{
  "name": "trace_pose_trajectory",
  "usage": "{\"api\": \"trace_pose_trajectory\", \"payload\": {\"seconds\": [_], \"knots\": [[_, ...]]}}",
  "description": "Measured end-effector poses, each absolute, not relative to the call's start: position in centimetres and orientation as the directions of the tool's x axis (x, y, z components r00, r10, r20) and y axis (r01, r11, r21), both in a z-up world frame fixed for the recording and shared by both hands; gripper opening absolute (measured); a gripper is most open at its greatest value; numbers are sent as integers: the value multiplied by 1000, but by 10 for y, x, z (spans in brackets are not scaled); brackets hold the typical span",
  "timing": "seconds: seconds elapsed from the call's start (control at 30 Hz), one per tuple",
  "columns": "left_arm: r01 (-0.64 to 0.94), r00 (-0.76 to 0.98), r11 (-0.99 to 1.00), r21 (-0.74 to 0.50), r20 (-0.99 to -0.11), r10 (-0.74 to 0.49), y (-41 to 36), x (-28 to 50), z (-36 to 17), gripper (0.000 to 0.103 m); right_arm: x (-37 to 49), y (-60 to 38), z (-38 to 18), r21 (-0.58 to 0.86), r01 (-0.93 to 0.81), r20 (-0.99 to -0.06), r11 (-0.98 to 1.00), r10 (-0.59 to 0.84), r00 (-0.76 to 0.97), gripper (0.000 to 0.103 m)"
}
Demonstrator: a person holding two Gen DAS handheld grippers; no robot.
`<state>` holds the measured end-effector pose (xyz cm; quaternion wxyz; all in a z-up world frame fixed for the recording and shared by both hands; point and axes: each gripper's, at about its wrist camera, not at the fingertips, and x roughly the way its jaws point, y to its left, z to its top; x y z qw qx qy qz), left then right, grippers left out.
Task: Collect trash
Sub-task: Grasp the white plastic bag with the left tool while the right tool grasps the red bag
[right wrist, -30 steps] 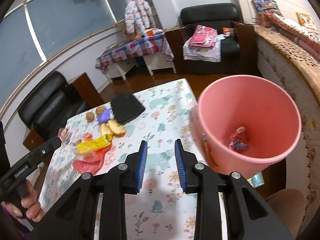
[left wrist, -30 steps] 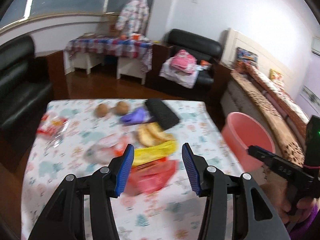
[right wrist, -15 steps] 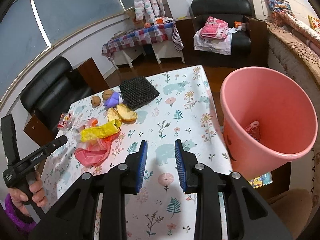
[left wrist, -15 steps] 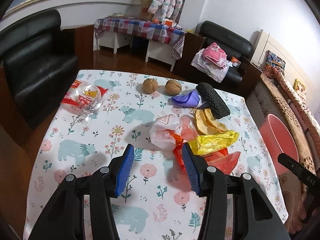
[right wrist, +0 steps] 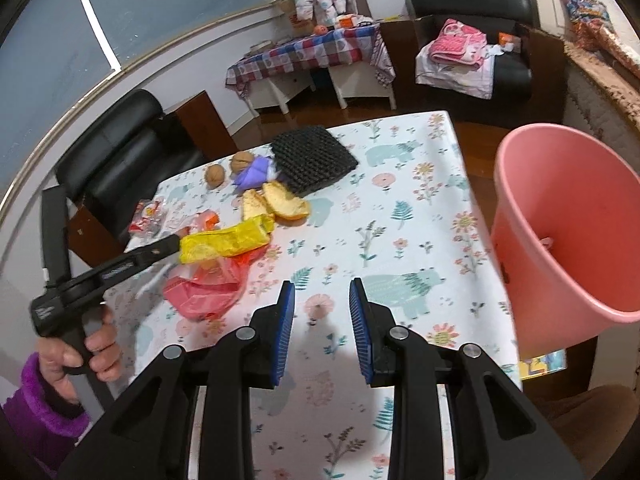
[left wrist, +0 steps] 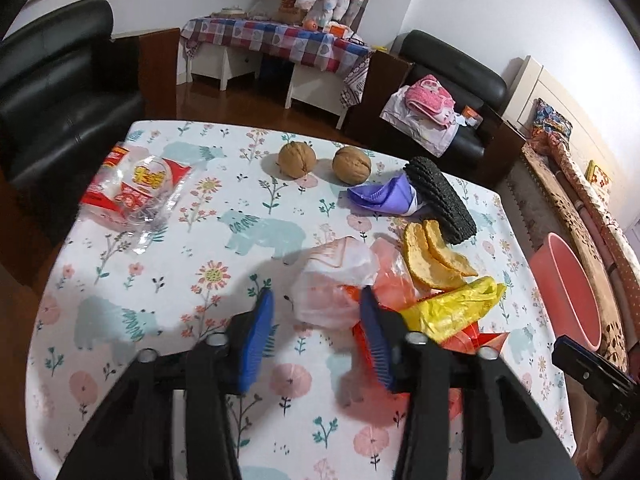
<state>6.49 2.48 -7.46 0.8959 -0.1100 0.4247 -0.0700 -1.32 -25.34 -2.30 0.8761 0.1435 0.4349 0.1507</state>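
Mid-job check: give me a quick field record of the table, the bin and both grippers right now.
surface: table with floral cloth
left gripper: open, jaws just closing, white plastic bag between the tips, not yet pinched
right gripper: part open, nothing between its jaws, over bare cloth
trash pile: white bag, yellow wrapper, red bag, peel pieces
other items: two walnuts, purple wrapper, black mat, clear red-print packet
bin: pink bucket beside the table's edge, one scrap visible inside
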Motion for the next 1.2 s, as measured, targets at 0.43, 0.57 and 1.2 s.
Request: {"api": "trace_pose_trajectory", "payload": {"seconds": [0.43, 0.57, 1.2], "knots": [[47, 640, 965, -257, -734, -227, 24, 64, -76, 29, 6, -202, -35, 458, -252, -739, 852, 523, 425, 40], [46, 647, 966, -255, -729, -223, 25, 61, -75, 29, 18, -191, -44, 461, -238, -760, 855, 519, 391, 40], [25, 676, 963, -267, -705, -213, 37, 40, -58, 29, 18, -190, -46, 412, -241, -770, 879, 478, 423, 2]]}}
